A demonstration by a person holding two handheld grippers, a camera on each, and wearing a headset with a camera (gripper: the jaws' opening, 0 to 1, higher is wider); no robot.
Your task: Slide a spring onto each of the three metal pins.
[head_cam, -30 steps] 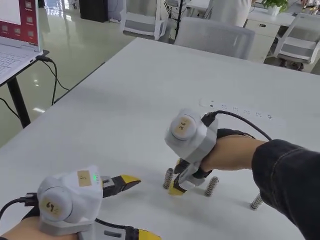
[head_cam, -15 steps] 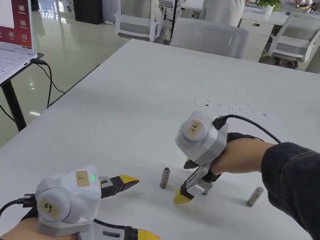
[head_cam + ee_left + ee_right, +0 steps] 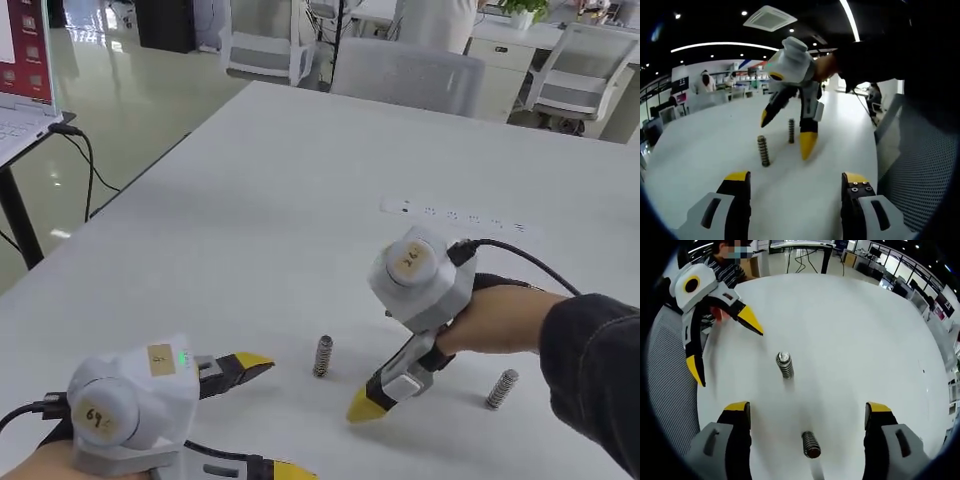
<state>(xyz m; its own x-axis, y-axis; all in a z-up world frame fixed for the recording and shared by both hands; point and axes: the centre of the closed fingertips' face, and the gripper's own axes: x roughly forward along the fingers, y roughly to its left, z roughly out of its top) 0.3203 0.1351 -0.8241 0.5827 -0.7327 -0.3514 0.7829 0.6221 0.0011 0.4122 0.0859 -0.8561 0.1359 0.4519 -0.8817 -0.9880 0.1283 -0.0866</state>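
Three coil springs stand upright on the white table (image 3: 250, 200). The left spring (image 3: 322, 355) (image 3: 763, 150) (image 3: 785, 365) has a metal pin head showing in its top. The right spring (image 3: 502, 388) stands apart beside the person's sleeve. The middle spring (image 3: 791, 131) (image 3: 811, 444) stands just in front of my right gripper (image 3: 372, 400) (image 3: 807, 407), which is open and holds nothing. My left gripper (image 3: 270, 415) (image 3: 796, 177) is open and holds nothing at the near left, pointing at the springs. Each gripper shows in the other's view: the right gripper (image 3: 786, 131) and the left gripper (image 3: 724, 345).
A flush socket strip (image 3: 460, 215) lies in the table behind the springs. Office chairs (image 3: 405, 75) stand past the far edge. A laptop (image 3: 20, 70) on a stand and its hanging cable (image 3: 85, 170) are off the left edge.
My right gripper has drawn back from the springs, toward the near right, and tilted more upright. The left gripper has stayed put. The head camera has shifted slightly.
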